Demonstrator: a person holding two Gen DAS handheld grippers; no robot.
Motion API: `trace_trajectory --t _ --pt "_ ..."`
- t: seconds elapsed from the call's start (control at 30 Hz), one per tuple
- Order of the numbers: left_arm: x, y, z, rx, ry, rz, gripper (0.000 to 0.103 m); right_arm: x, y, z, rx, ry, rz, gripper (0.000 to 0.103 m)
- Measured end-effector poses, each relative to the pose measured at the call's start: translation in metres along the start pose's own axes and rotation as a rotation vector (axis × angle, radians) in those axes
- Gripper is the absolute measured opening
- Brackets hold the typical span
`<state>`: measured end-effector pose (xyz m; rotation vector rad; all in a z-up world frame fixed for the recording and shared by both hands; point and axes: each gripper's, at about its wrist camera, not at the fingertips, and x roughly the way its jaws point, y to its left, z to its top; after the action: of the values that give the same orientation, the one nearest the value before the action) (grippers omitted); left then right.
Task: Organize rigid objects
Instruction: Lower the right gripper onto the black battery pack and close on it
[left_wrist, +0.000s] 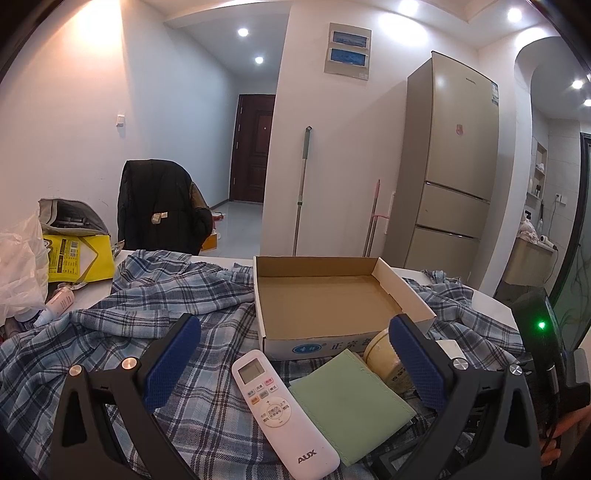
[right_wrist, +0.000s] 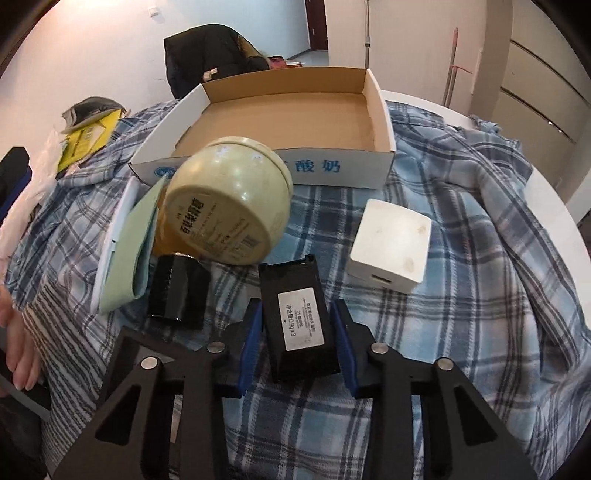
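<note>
An empty cardboard box (left_wrist: 325, 295) (right_wrist: 280, 110) sits on the plaid cloth. In the left wrist view a white AUX remote (left_wrist: 280, 410) and a green card (left_wrist: 351, 402) lie between the fingers of my open left gripper (left_wrist: 295, 362), with a cream round tin (left_wrist: 380, 354) by the right finger. In the right wrist view my right gripper (right_wrist: 297, 332) is shut on a small black box (right_wrist: 295, 321) with a white label. The cream tin (right_wrist: 225, 199), tipped on its side, a second black box (right_wrist: 177, 291) and a white cube (right_wrist: 391, 243) lie ahead of it.
A blue plaid cloth (left_wrist: 129, 302) covers the white table (right_wrist: 535, 184). A yellow bag (left_wrist: 74, 254), a plastic bag and small bottles sit at the far left. A chair with a black jacket (left_wrist: 159, 206) stands behind the table. A fridge (left_wrist: 450, 166) stands at the right.
</note>
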<state>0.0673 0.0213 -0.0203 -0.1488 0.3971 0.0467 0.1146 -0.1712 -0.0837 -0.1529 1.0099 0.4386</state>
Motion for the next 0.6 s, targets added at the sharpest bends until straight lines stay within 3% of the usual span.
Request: trace_trajectory --t 0.2,0.27,0.5,0.6 --pt "0.004 0.002 -0.001 0.003 0.023 0.01 0.103 0.003 0.015 -0.002 -0.095 -0.012 -0.072 0.038" --pt "0.005 0.004 -0.002 -0.004 0.027 0.008 0.103 0.002 0.015 -0.002 -0.09 -0.012 -0.063 0.033" --pt "0.005 0.005 -0.003 -0.004 0.023 0.01 0.103 -0.013 0.023 -0.003 -0.091 -0.073 -0.083 0.033" --pt "0.005 0.003 -0.003 0.002 0.024 0.011 0.103 -0.012 0.02 -0.001 -0.086 -0.06 -0.09 0.033"
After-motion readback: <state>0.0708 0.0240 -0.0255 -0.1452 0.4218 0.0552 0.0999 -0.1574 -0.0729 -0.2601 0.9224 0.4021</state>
